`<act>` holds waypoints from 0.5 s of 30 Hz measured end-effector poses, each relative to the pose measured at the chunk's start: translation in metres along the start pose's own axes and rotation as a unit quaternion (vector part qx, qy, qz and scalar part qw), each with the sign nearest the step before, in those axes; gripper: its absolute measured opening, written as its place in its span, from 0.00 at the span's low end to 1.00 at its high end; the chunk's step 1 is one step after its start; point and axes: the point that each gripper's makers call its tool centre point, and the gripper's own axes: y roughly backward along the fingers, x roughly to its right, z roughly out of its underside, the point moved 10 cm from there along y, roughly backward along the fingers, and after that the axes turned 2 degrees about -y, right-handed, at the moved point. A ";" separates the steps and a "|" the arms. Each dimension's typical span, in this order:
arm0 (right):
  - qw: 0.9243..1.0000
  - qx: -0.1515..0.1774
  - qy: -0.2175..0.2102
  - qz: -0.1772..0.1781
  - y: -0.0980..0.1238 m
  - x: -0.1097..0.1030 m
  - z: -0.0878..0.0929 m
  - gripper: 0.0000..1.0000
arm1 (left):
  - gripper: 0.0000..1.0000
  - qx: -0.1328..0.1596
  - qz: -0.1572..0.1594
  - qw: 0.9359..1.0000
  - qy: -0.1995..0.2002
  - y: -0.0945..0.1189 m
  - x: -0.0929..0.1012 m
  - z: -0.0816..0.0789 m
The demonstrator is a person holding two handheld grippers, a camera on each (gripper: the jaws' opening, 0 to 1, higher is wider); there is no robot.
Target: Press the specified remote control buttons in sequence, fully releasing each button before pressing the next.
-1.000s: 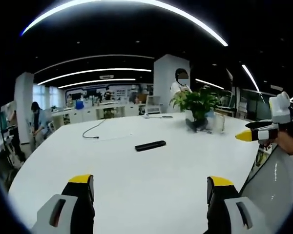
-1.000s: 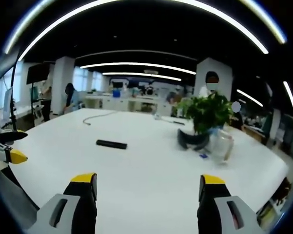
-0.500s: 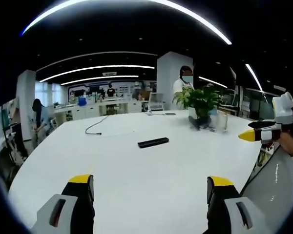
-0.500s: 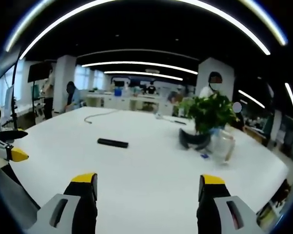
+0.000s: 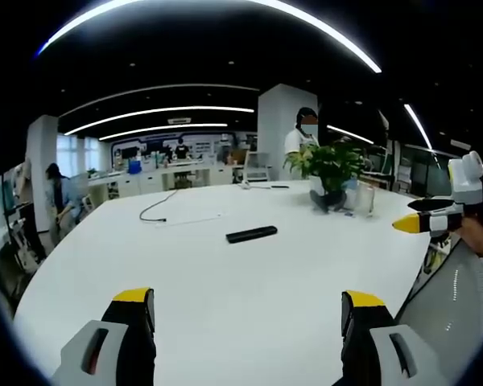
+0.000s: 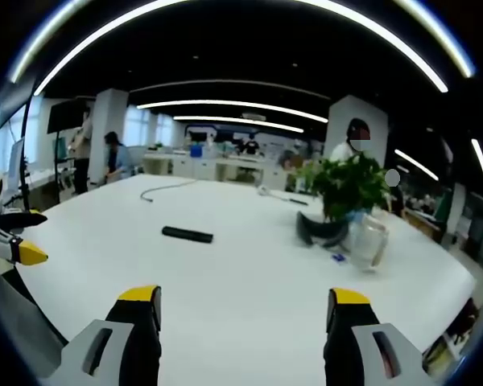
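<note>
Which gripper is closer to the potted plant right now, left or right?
Right, most likely. The potted plant looks larger and nearer beyond the open right gripper, ahead to its right. From the open left gripper the plant sits smaller, farther across the table.

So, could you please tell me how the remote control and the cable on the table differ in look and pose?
The remote control is a short, straight black bar; the cable is a thin dark line that curves. The remote lies near the table's middle; the cable lies farther back, toward the far edge. Both rest flat on the white top, untouched by either gripper.

Black remote control (image 5: pixel 251 234) flat on white table (image 5: pixel 225 281), well beyond wide-apart left tongs (image 5: pixel 249 310).
</note>
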 end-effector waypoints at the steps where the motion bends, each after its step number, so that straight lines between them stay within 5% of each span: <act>1: 1.000 -0.001 0.000 0.000 0.000 0.000 0.000 0.83 | 1.00 0.000 0.000 1.000 0.001 0.000 0.000 0.000; 15: 1.000 -0.002 0.002 0.000 0.001 -0.001 0.000 0.82 | 1.00 -0.007 -0.001 1.000 -0.001 0.000 0.000 0.001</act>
